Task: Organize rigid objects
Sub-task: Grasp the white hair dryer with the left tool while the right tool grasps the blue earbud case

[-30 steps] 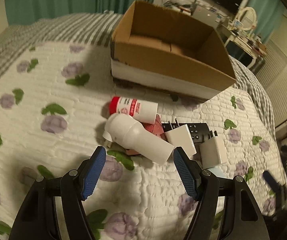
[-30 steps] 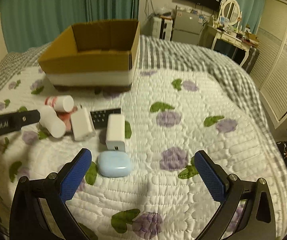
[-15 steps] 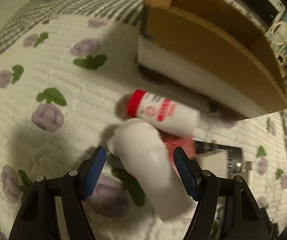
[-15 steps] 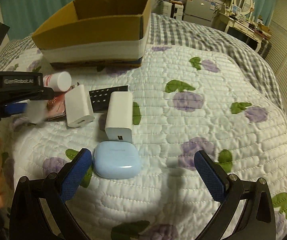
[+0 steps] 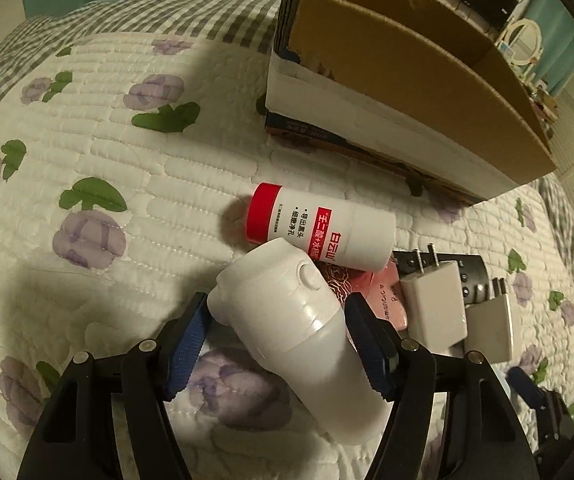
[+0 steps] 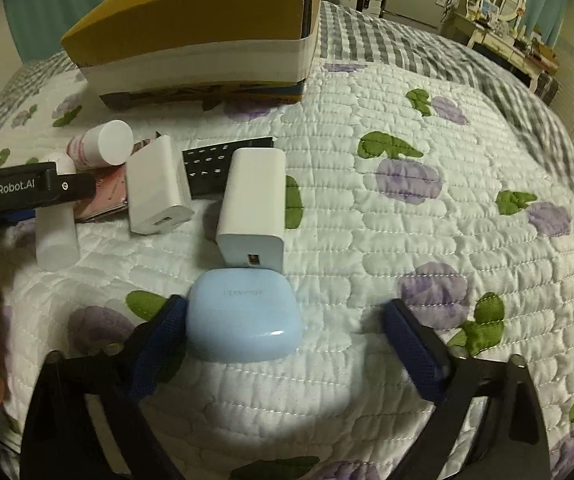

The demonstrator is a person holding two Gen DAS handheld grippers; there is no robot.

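A white plastic bottle (image 5: 299, 320) lies on the quilt between the open fingers of my left gripper (image 5: 279, 340); the pads flank it closely, contact unclear. Behind it lie a red-capped white tube (image 5: 319, 232), a pink packet (image 5: 371, 292), two white chargers (image 5: 435, 304) and a black remote (image 5: 471, 276). My right gripper (image 6: 283, 344) is open around a light blue earbud case (image 6: 243, 316), its left pad touching the case. A white charger (image 6: 253, 208) lies just beyond. The open cardboard box (image 6: 207, 40) stands at the back.
The bed carries a white quilt with purple flowers (image 6: 407, 176) and a grey checked blanket (image 6: 407, 52) behind. My left gripper's arm (image 6: 27, 192) reaches in from the left of the right wrist view. Furniture stands far right.
Both grippers have moved forward and down. The left one now straddles the white bottle; the right one now straddles the blue case.
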